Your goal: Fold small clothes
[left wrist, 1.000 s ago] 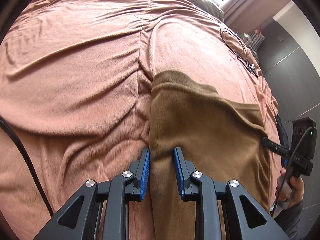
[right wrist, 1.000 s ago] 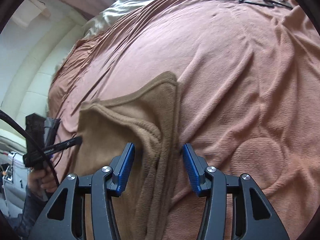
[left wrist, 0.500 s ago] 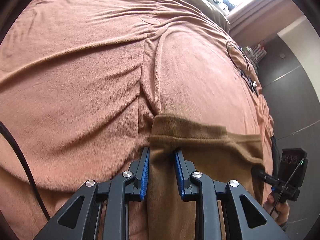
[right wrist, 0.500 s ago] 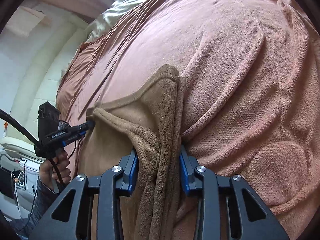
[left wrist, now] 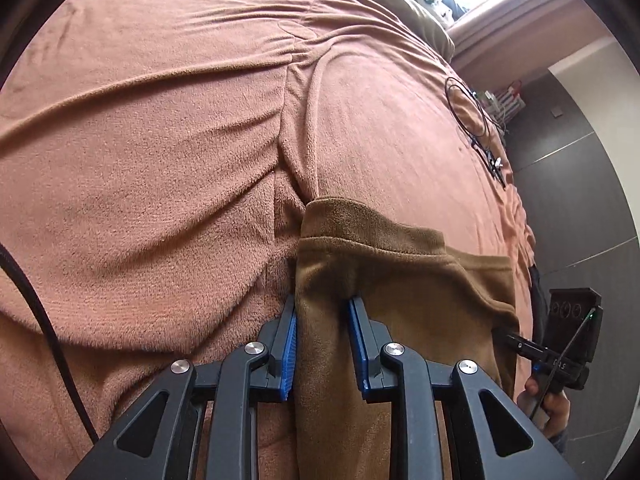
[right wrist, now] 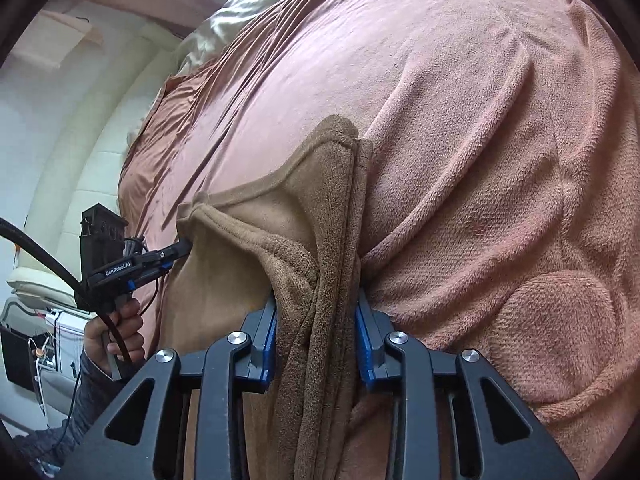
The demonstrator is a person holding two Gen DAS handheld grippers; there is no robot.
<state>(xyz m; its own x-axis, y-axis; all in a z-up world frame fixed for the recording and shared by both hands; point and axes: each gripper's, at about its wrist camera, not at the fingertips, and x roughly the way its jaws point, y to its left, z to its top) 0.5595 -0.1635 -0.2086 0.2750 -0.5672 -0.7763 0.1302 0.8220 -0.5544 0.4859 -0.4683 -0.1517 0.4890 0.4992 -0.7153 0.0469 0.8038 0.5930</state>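
Note:
A small brown fleece garment [left wrist: 400, 280] lies on a pink fleece bed cover [left wrist: 160, 160]. My left gripper [left wrist: 322, 312] is shut on the garment's left edge, cloth bunched between its blue pads. My right gripper [right wrist: 316, 312] is shut on the opposite edge of the same garment [right wrist: 248, 248], several layers pinched between its pads. The garment is stretched between the two grippers, its far hem folded over. Each gripper shows in the other's view: the right one [left wrist: 516, 344] at the lower right, the left one [right wrist: 180, 250] at the left.
A black cable loop [left wrist: 472, 120] lies on the far part of the pink cover [right wrist: 480, 160]. A beige pillow or quilt [right wrist: 240, 12] lies at the bed's head. Dark wall panels [left wrist: 580, 200] and a white wall [right wrist: 60, 120] flank the bed.
Both grippers closed from open onto the garment's edges and pulled it toward the cameras; the cloth now looks shorter and bunched, with the far hem nearer.

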